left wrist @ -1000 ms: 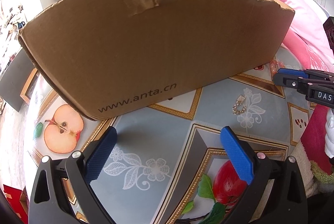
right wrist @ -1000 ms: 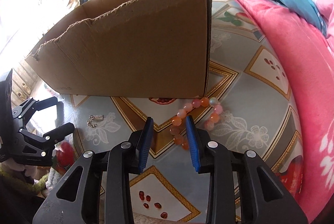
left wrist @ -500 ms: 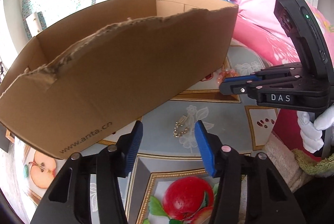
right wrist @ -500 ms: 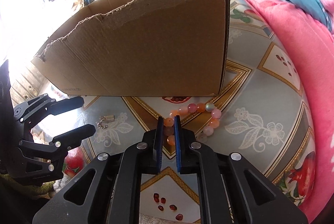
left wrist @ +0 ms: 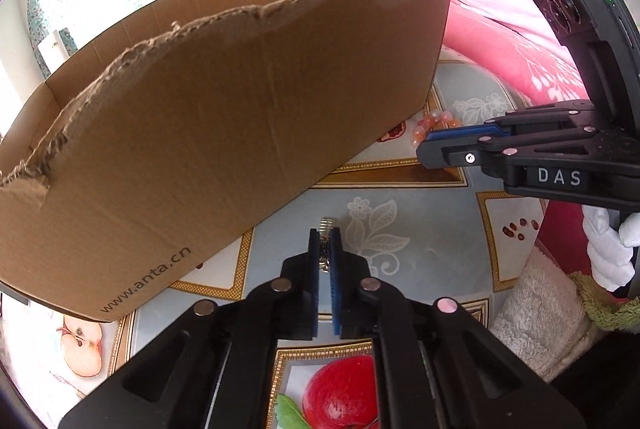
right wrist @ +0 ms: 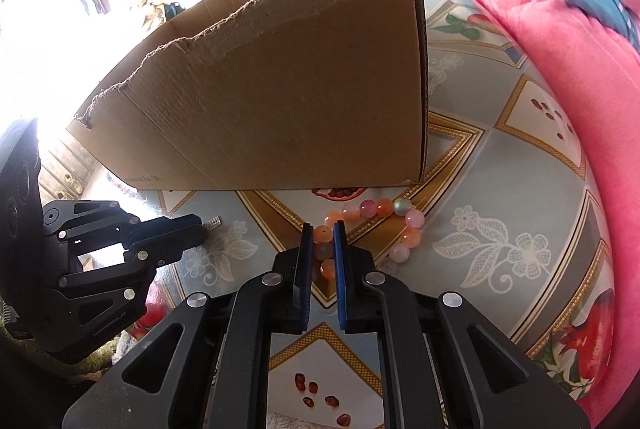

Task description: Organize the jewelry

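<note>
The right gripper (right wrist: 323,229) points down at the patterned surface (right wrist: 500,189), its blue pads closed on the near side of a bead bracelet (right wrist: 408,219) — pink and orange beads show between them. The rest of the loop lies on the surface just in front of a torn cardboard box (right wrist: 300,89). At the left, the left gripper (right wrist: 198,229) reaches in with a small silvery piece (right wrist: 213,222) at its tip. A pink blanket (right wrist: 580,89) lies along the right.

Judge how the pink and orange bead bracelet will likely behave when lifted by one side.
The bead bracelet will probably sag: it looks like separate round beads on a string, gripped at one side by the right tool. The smooth, glossy beads might slip between the pads. Once released, it would likely settle rather than roll.
</note>
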`<state>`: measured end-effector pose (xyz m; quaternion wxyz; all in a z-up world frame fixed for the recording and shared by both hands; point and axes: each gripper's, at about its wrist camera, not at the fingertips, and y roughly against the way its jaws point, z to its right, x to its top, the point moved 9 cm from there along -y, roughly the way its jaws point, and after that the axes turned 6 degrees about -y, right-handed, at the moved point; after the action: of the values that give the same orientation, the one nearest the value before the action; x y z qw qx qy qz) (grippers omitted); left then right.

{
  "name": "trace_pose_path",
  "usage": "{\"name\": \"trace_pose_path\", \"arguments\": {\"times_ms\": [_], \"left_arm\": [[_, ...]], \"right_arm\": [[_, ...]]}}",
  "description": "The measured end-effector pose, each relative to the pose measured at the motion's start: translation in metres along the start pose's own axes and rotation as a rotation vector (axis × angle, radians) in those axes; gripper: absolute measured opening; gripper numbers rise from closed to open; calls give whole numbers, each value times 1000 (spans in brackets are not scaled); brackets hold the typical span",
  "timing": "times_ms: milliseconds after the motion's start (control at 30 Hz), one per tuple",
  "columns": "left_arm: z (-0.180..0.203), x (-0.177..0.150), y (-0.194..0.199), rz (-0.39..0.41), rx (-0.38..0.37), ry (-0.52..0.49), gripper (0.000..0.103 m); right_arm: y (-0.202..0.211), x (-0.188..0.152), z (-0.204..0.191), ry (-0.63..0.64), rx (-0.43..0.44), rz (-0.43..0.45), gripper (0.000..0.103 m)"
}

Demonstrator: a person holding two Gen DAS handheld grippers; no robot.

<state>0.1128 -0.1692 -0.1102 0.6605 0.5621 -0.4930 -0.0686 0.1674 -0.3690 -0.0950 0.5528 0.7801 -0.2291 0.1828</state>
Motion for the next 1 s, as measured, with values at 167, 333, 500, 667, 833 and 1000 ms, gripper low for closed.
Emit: {"name": "trace_pose_path", "arguments": {"times_ms": [167,333,500,667,833,1000], "left_arm": [[-8,1,12,31,-8,40,2],[-15,4,40,90,-41,68,1],[-18,12,69,156,-83,82,1],[-17,28,100,233,-121,77,1],[-19,53,132,322,-141,71,1],[-36,81,158,384,-143,61,1]], "right_arm": [[-3,-2,2,-37,14,8,7],[14,4,11,-105,78,56,7],[40,13,22,-188,148,115,7],[65,20,26,-241,208,166,7],[87,33,10,-239,242,221,7],[116,55,1,-211,266,287,7]]}}
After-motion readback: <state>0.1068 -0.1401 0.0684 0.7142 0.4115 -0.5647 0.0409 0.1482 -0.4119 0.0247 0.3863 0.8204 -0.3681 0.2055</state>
